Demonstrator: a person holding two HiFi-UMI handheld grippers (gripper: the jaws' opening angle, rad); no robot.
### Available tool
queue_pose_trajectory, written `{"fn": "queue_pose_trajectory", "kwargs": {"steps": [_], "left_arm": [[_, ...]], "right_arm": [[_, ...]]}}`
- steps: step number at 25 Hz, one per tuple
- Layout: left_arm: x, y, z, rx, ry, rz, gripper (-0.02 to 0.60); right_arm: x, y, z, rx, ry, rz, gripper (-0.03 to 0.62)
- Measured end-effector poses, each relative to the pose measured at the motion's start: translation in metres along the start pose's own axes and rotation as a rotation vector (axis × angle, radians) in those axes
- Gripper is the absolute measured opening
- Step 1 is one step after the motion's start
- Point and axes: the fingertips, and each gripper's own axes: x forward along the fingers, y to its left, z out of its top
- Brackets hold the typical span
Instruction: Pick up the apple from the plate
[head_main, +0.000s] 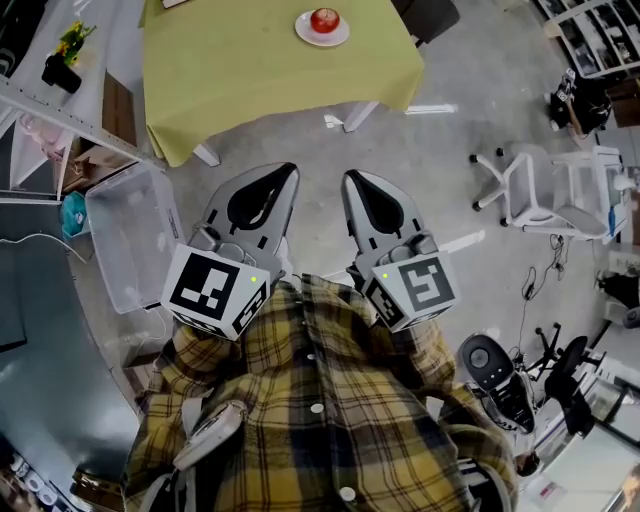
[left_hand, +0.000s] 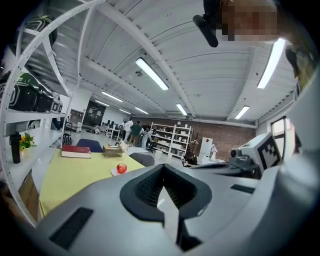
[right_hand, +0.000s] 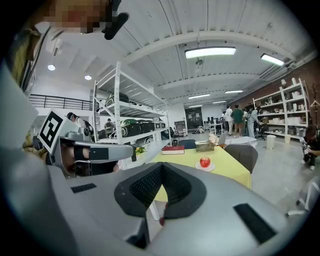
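Note:
A red apple (head_main: 323, 19) sits on a small white plate (head_main: 306, 35) near the far right corner of a table with a yellow-green cloth (head_main: 250, 70). My left gripper (head_main: 290, 172) and right gripper (head_main: 350, 178) are held side by side over the floor, well short of the table, both pointing toward it. Each is shut, with nothing between its jaws. In the left gripper view the apple (left_hand: 121, 168) is small and far off, left of the shut left gripper (left_hand: 163, 167). In the right gripper view the apple (right_hand: 205, 161) lies right of the shut right gripper (right_hand: 163, 164).
A clear plastic bin (head_main: 135, 235) stands on the floor at the left, beside a metal shelf (head_main: 60, 110). A white chair (head_main: 540, 190) is at the right and a dark chair (head_main: 430, 15) by the table's far side. A red book (left_hand: 76, 151) and a box (left_hand: 113, 151) lie on the table.

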Motion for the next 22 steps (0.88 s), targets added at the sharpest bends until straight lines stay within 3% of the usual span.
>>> {"fn": "queue_pose_trajectory", "kwargs": {"steps": [12, 22], "left_arm": [[0.047, 0.042, 0.005, -0.015, 0.043, -0.021, 0.006], [0.129, 0.065, 0.019, -0.038, 0.02, 0.017, 0.006]], "right_arm": [[0.053, -0.039, 0.001, 0.043, 0.026, -0.035, -0.003], [0.099, -0.105, 0.019, 0.003, 0.042, 0.028, -0.003]]}}
